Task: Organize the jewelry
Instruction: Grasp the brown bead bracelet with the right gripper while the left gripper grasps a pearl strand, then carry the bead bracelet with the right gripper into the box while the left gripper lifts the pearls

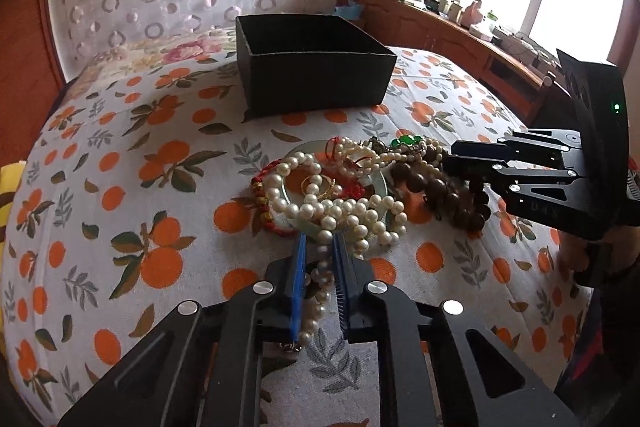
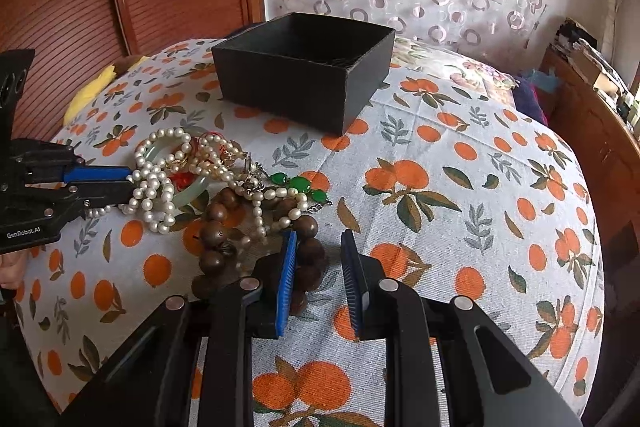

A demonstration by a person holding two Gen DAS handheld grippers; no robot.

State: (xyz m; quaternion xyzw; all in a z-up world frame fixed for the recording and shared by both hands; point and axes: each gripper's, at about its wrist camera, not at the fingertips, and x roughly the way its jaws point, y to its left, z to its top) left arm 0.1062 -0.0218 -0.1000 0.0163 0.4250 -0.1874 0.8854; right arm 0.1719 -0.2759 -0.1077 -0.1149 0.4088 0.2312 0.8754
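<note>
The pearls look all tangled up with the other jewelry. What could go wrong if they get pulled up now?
The left gripper is shut on the white pearl necklace, which loops through the pale green jade bangle and red cord. Lifting may drag those along, or strain the string. The right gripper is open beside the brown wooden bead bracelet, holding nothing down.

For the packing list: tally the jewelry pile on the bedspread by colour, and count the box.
White pearl strands: cannot separate, at least 1, pinched in the left gripper
Brown wooden bead strands: at least 1
Pale green bangle: 1
Green stone piece: 1
Red cord piece: 1
Black box: 1
Total: at least 6
</note>
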